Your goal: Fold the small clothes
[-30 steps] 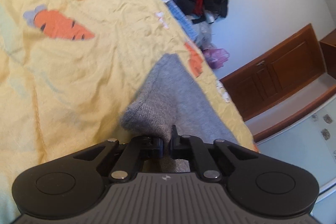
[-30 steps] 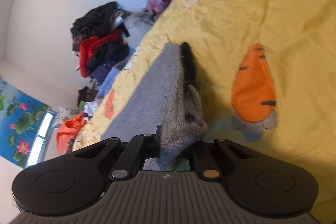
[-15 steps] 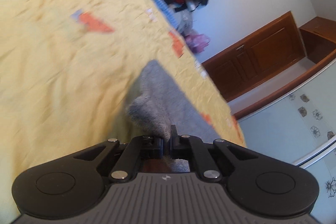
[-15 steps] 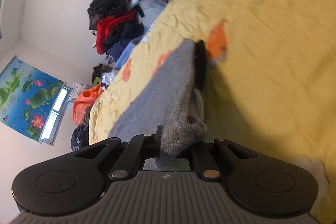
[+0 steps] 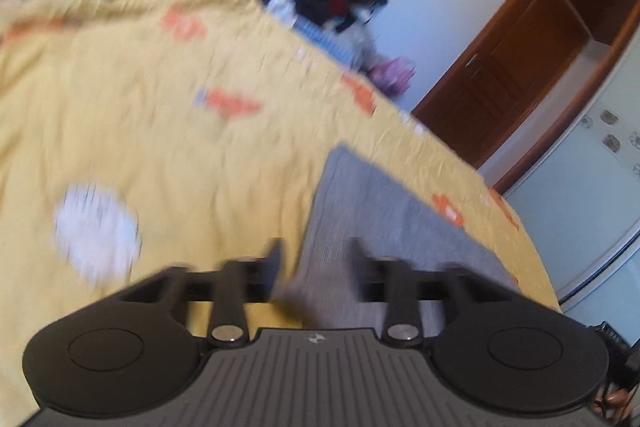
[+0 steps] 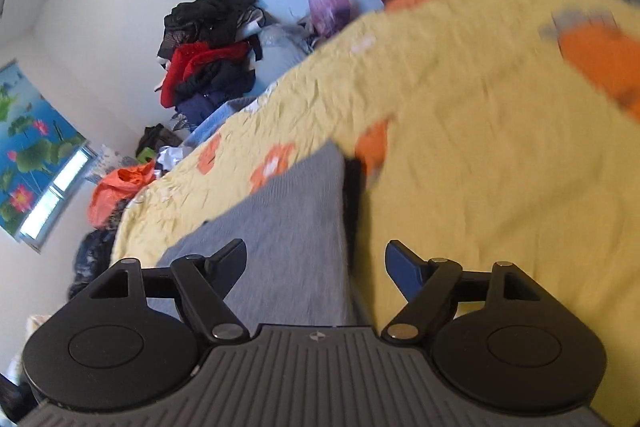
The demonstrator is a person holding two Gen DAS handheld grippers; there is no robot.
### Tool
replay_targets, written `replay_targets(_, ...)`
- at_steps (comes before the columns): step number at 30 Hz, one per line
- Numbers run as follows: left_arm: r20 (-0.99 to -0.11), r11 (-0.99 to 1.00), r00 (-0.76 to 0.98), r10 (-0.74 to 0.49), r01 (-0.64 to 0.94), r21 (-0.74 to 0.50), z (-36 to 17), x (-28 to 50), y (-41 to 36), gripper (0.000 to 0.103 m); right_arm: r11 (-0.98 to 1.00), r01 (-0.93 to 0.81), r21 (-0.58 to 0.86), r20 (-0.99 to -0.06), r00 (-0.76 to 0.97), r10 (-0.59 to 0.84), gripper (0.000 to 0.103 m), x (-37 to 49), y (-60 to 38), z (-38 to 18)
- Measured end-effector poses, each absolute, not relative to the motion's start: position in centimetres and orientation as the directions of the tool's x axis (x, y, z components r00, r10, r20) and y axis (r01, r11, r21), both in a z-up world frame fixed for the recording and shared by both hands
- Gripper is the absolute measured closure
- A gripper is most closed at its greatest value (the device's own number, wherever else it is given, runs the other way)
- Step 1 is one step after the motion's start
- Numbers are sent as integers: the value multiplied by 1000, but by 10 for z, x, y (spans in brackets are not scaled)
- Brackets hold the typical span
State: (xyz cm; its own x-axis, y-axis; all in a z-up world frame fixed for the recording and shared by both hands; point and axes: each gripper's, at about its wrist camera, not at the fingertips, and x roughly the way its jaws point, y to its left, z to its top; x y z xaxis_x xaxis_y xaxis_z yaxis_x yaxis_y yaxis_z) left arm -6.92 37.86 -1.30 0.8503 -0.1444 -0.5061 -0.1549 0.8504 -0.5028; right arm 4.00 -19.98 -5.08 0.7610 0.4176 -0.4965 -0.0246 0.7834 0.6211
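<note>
A grey knitted garment [image 5: 384, 223] lies flat on the yellow carrot-print bedspread [image 5: 160, 155]. In the blurred left wrist view my left gripper [image 5: 316, 259] is open just above the garment's near left corner, with nothing between its fingers. The right wrist view shows the same grey garment [image 6: 288, 227] stretching away from me, its right edge casting a dark shadow on the bedspread [image 6: 500, 167]. My right gripper [image 6: 316, 259] is wide open over that near edge and holds nothing.
A heap of dark and red clothes [image 6: 208, 55] is piled against the white wall beyond the bed. Orange fabric [image 6: 120, 187] lies at the bed's far left edge. A brown wooden cabinet [image 5: 512, 67] stands to the right of the bed.
Both grippers have let go of the grey garment and opened. The garment has dropped flat on the bedspread, and both grippers have pulled back and tilted.
</note>
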Motion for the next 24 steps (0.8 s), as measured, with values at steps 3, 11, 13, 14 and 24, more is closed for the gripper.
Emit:
replay_targets(3,-438,894,893,-104,-109,-434,1,-21,376,11,837,-95,538,-501,763,409,25,89,-187,-39)
replay_targets(11,-619,909,769,-160,-129,-395,-60,154,343,12,895,-97,435,-642,663,384,27,220,-138,-75)
replay_targets(13,-619,925,764,-179,-84,-370,-67,170,329,12,909,-106,402,-684,625,376,29,232,-126,-86)
replay_targets(14,-618,929,765,-180,-74,-362,-70,175,325,14,914,-120,387,-692,617,374,36,233,-120,-90)
replay_targets(24,-621,977,775,-118,-20,-210,-69,193,310,89,892,-90,443,-623,684,379,88,229,-139,-88)
